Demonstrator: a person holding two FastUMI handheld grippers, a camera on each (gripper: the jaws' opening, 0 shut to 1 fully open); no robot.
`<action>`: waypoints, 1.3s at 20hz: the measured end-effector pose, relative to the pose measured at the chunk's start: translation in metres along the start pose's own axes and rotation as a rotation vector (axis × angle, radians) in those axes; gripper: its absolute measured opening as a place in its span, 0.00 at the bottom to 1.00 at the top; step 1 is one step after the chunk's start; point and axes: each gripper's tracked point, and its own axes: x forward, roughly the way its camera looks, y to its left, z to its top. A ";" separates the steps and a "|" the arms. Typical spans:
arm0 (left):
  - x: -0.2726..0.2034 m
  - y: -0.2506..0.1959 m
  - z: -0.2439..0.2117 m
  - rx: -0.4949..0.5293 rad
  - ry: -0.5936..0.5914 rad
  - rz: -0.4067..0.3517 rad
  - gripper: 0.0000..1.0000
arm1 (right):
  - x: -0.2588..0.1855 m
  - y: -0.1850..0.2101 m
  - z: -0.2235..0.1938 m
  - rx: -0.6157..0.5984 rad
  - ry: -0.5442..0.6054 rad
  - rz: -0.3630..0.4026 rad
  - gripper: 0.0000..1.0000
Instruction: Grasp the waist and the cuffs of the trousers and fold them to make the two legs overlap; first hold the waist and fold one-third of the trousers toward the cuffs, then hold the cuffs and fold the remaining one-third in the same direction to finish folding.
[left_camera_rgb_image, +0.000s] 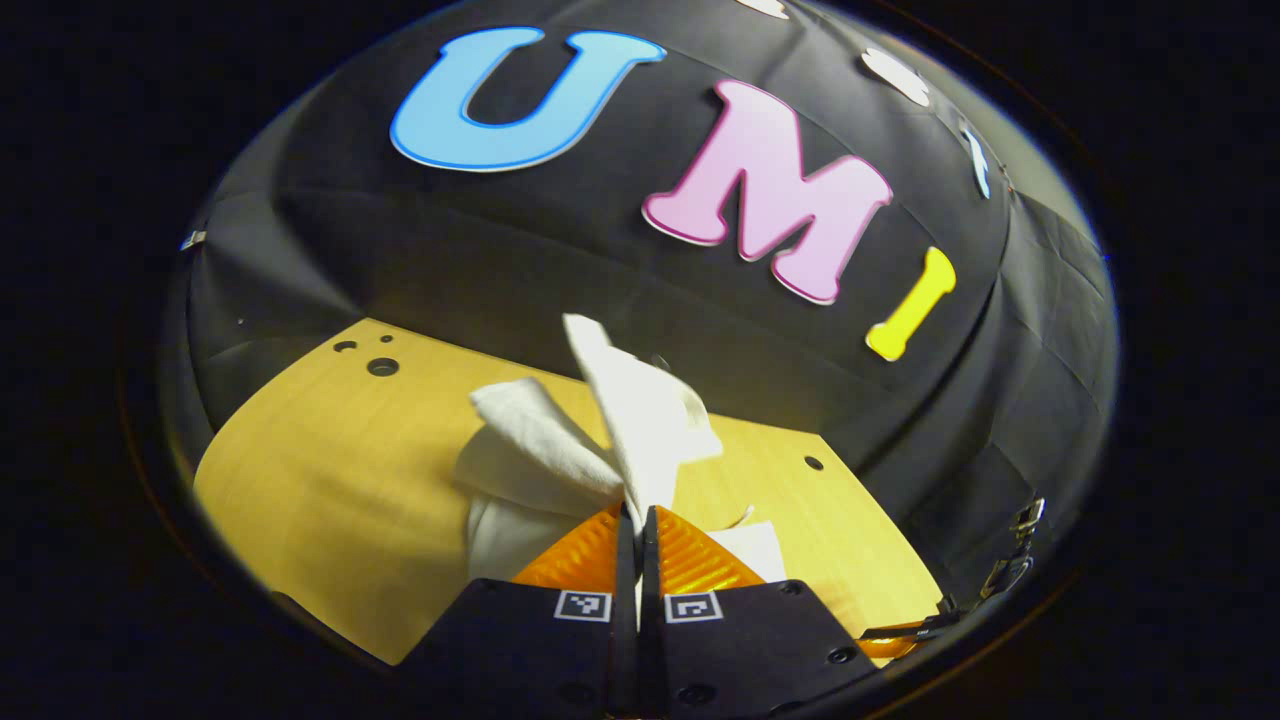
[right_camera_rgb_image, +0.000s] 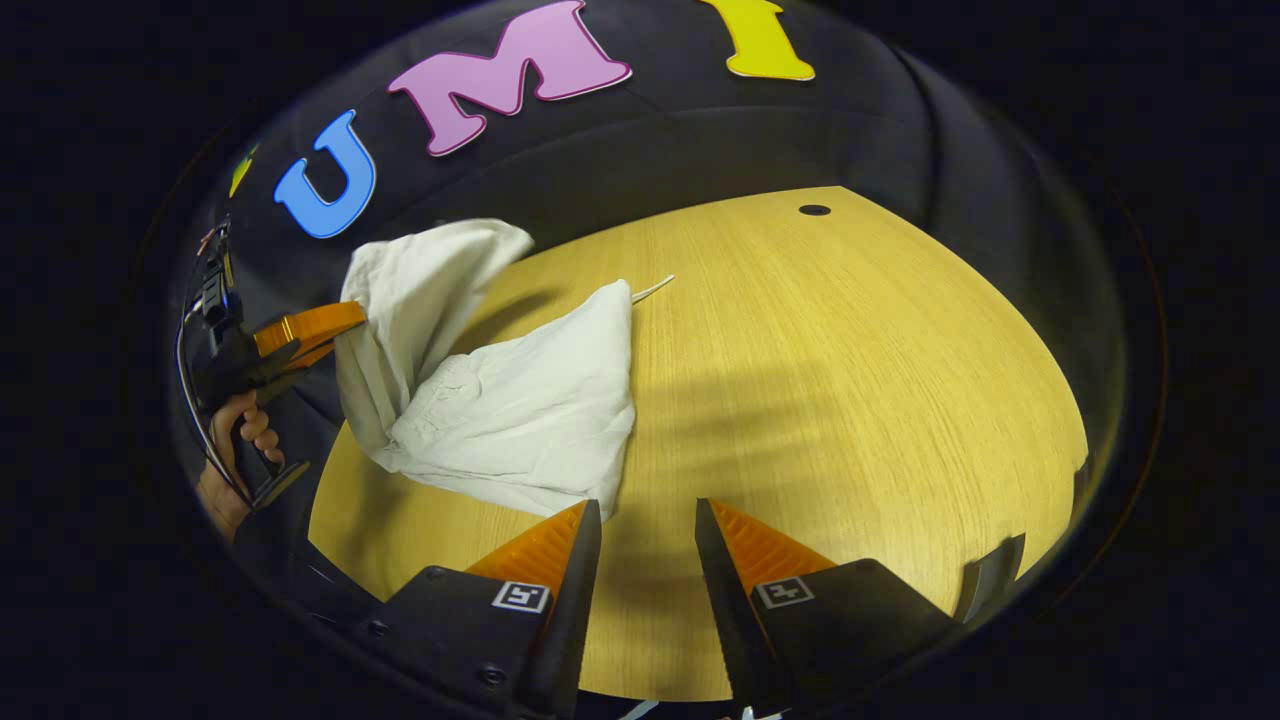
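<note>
Left gripper (left_camera_rgb_image: 636, 512): fingers drawn together w/ a pinch of white cloth between them; seen from the right gripper view (right_camera_rgb_image: 335, 325) it sits at far left, held by a hand (right_camera_rgb_image: 240, 440), clamped on an edge of the garment.
Right gripper (right_camera_rgb_image: 648, 510): fingers apart, a moderate gap, nothing between them; poised over bare wood, tips just beside the near edge of the cloth, contact w/ it can't be told.
Trousers (right_camera_rgb_image: 520, 400): white, bunched; one part lifted off the surface where the left gripper pinches it, the rest draped down in a slanted heap on the tabletop. In the left gripper view (left_camera_rgb_image: 600, 430) two flaps rise above the fingertips, one tall and upright, one leaning left.
Drawstring (right_camera_rgb_image: 652, 289): thin pale cord end lying on the wood at the far tip of the heap.
Tabletop (right_camera_rgb_image: 850, 380): light wood grain, a small dark hole near its far edge; garment lies toward the left part in the right gripper view.
Which part is pinched: waist vs. cuff can't be told.
</note>
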 end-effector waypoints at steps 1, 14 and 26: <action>0.004 -0.008 -0.010 0.010 0.023 -0.005 0.05 | -0.002 -0.005 0.000 0.004 -0.001 -0.004 0.60; 0.024 -0.018 -0.141 0.081 0.317 0.032 0.06 | -0.010 -0.034 0.000 0.028 0.005 -0.016 0.60; -0.002 -0.052 -0.124 -0.173 0.318 -0.048 0.93 | -0.023 -0.003 0.022 -0.028 -0.016 0.024 0.60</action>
